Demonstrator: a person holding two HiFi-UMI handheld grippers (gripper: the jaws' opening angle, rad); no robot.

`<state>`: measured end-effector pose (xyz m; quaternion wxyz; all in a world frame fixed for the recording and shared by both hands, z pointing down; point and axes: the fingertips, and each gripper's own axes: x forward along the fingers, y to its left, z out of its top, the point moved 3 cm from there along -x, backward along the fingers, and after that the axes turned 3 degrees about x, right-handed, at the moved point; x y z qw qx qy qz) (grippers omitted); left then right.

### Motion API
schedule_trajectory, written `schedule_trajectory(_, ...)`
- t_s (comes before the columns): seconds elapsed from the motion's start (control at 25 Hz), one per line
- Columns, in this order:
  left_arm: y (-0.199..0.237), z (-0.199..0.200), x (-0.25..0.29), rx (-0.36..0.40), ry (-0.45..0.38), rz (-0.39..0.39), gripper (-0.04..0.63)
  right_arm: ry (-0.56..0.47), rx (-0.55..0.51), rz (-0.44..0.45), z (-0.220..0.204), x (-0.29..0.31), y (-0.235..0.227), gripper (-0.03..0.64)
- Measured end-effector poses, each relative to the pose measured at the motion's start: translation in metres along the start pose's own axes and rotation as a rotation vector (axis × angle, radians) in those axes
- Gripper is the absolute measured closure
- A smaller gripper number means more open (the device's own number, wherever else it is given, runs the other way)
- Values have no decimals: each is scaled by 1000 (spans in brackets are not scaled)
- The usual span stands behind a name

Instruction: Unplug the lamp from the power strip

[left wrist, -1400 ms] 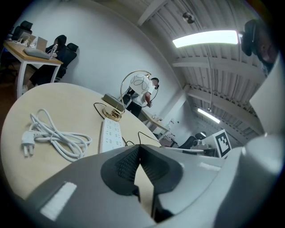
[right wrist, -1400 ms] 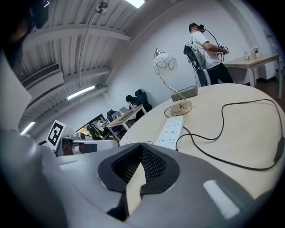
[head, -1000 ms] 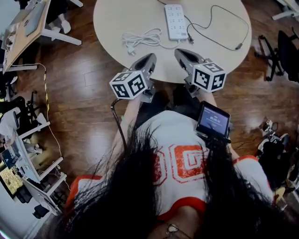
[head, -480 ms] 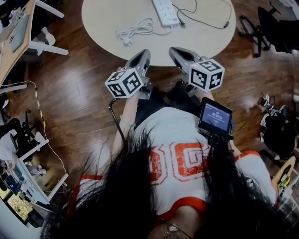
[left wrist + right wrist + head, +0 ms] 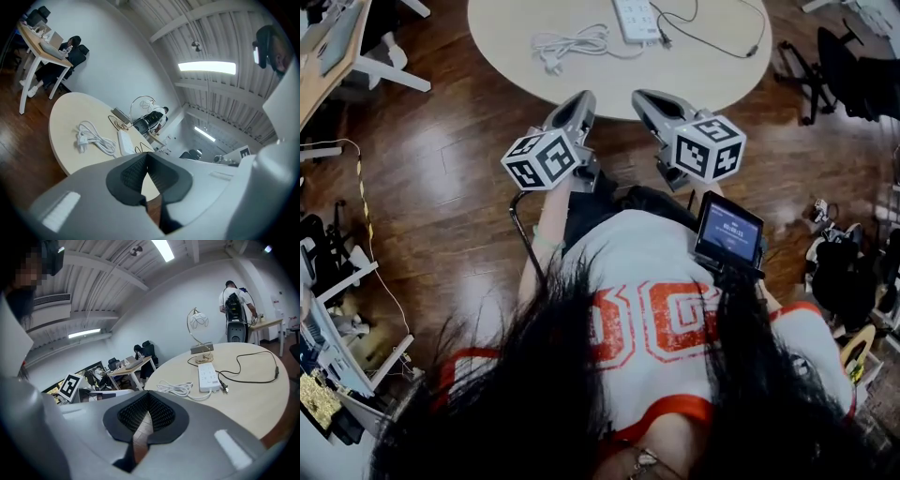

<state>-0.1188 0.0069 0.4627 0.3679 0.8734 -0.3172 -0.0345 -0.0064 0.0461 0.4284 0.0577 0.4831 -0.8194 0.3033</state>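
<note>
A white power strip [image 5: 637,19] lies at the far side of the round table [image 5: 712,80], also in the right gripper view [image 5: 207,376] and the left gripper view [image 5: 125,142]. The lamp's black cord [image 5: 712,45] loops over the tabletop. Its plug [image 5: 224,388] lies loose on the table beside the strip, out of the sockets. The wire-shade lamp [image 5: 198,329] stands behind the strip. Left gripper [image 5: 580,99] and right gripper [image 5: 640,97] hover at the table's near edge, short of the strip. Both are shut and hold nothing, as the left gripper [image 5: 147,157] and right gripper [image 5: 147,397] show in their own views.
A coiled white cord [image 5: 572,42] lies left of the strip. A small screen [image 5: 728,233] hangs at the person's chest. Desks [image 5: 337,47] stand at the left, black chairs [image 5: 844,61] at the right. A person [image 5: 233,296] stands at a far desk.
The table has slid toward the top of the head view and the power strip now sits at the frame's edge. Both grippers stay shut near the table's edge.
</note>
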Motion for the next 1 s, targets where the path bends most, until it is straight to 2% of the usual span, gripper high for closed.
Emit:
schedule_trajectory(0.48,-34,-7,-3,61,-5,14,595,2,-29,28,-8,-22,-4,617)
schedule_trajectory(1.0,-68,-48,5,78,20,17,595,5,-59,19,-22,-58,-26,617)
